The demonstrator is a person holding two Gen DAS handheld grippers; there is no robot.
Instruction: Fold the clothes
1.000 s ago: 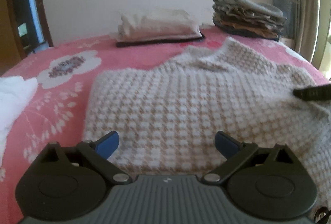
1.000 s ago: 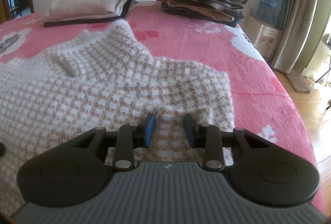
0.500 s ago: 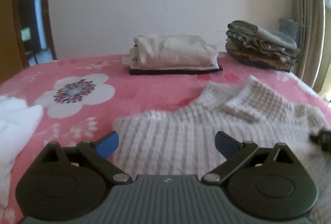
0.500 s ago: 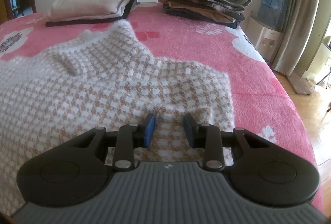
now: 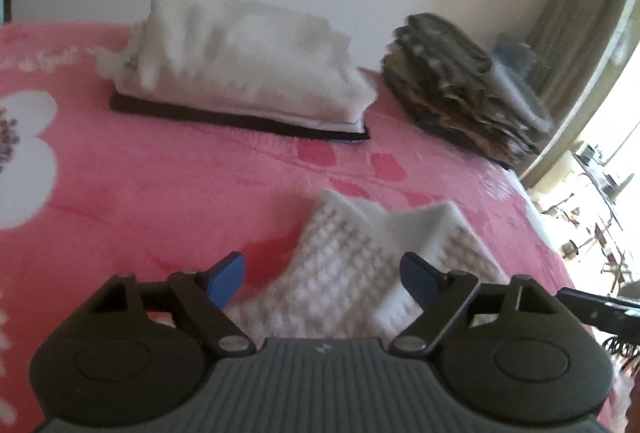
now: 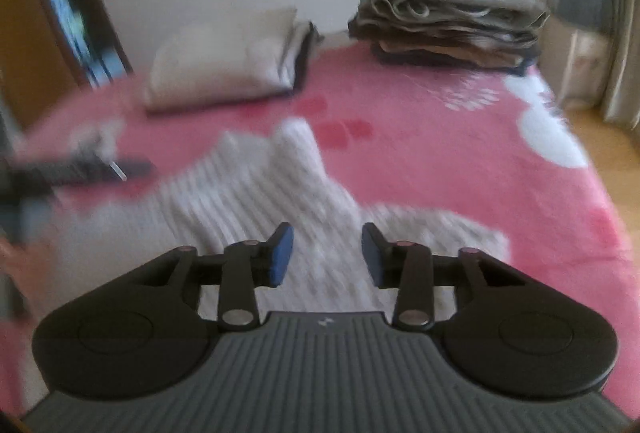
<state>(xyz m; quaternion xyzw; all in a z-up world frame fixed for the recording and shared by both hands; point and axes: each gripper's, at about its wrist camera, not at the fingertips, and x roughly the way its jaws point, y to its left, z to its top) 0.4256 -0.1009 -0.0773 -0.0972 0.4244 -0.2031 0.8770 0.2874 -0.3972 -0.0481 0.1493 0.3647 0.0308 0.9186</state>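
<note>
Left gripper (image 5: 322, 275) tilts down, closing; right gripper (image 6: 327, 255) opening, both empty above sweater (image 6: 256, 201)

A white and tan checked knit sweater (image 5: 360, 273) lies spread on the pink flowered bed (image 5: 160, 185). Its collar points toward the far side, standing up slightly.

A home bedroom: a bed under a pink flowered blanket (image 6: 420, 161), folded clothes stacks (image 6: 448, 21) at its far end, curtain (image 6: 624, 13) right, wooden floor (image 6: 608, 153)
</note>
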